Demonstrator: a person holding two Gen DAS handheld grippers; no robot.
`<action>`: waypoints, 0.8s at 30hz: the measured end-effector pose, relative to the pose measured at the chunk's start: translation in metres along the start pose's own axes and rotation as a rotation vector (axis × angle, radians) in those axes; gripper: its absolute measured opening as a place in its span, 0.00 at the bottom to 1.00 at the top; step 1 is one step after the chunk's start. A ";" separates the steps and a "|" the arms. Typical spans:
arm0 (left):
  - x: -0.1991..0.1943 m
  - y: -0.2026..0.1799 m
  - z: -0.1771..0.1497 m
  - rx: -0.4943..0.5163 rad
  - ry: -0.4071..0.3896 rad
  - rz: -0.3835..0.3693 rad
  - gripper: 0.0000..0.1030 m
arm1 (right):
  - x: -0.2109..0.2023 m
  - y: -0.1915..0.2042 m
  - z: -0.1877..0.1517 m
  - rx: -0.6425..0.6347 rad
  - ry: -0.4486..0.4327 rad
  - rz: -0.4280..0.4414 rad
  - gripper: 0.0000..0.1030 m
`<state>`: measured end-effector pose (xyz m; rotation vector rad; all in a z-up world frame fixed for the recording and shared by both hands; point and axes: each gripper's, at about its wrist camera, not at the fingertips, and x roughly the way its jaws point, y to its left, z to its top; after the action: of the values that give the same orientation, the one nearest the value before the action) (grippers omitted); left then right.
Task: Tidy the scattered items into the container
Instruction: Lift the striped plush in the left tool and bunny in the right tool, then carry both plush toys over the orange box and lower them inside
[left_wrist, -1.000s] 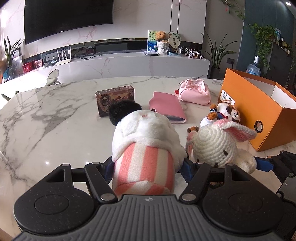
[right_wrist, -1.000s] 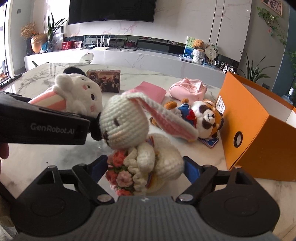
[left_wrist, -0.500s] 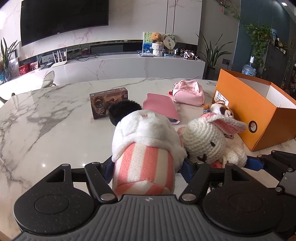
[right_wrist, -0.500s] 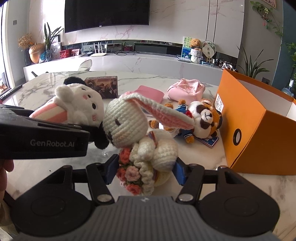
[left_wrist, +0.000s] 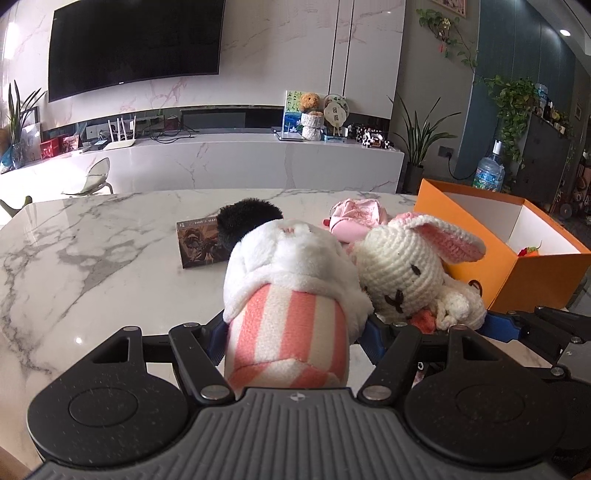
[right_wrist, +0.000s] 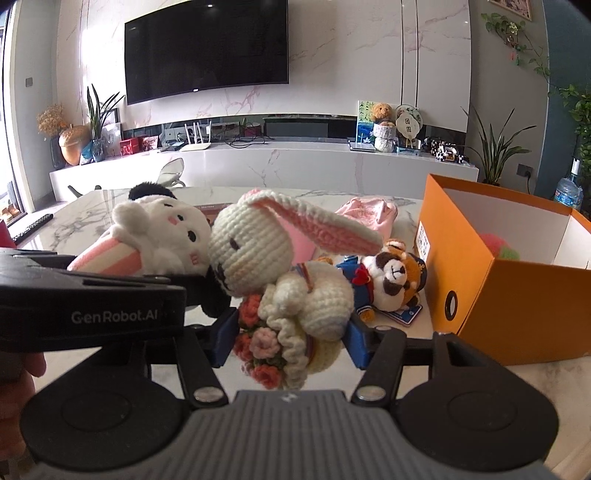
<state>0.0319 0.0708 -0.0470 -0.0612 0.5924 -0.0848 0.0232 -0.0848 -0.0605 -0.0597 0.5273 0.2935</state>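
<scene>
My left gripper (left_wrist: 291, 341) is shut on a white plush toy with pink stripes (left_wrist: 288, 295) and a black pompom, held above the marble table (left_wrist: 92, 251). Beside it on the right, my right gripper (right_wrist: 291, 339) is shut on a crocheted bunny (right_wrist: 291, 277) with a flower bouquet; the bunny (left_wrist: 406, 273) also shows in the left wrist view. The open orange box (right_wrist: 517, 295) stands to the right, with something pink and green inside. A sailor raccoon plush (right_wrist: 391, 280), a pink pouch (right_wrist: 369, 214) and a dark card box (left_wrist: 195, 243) lie on the table.
A white marble sideboard (left_wrist: 221, 162) with a router, a teddy bear and plants runs behind the table, below a wall TV (right_wrist: 207, 48). A water bottle (left_wrist: 489, 170) stands behind the orange box. A hand (right_wrist: 18, 373) shows at the left edge.
Both grippers have risen with their toys, so the table lies lower in view and the inside of the orange box now shows. The right gripper closed tighter on the bunny.
</scene>
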 end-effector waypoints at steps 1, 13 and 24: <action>-0.003 -0.002 0.003 0.002 -0.012 -0.002 0.77 | -0.004 -0.001 0.002 0.003 -0.014 -0.001 0.60; -0.033 -0.041 0.046 0.052 -0.124 -0.041 0.77 | -0.053 -0.035 0.031 0.068 -0.165 -0.055 0.60; -0.014 -0.096 0.077 0.080 -0.151 -0.163 0.77 | -0.073 -0.099 0.054 0.147 -0.228 -0.161 0.60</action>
<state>0.0576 -0.0209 0.0323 -0.0378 0.4322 -0.2595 0.0183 -0.1913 0.0208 0.0728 0.3143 0.1015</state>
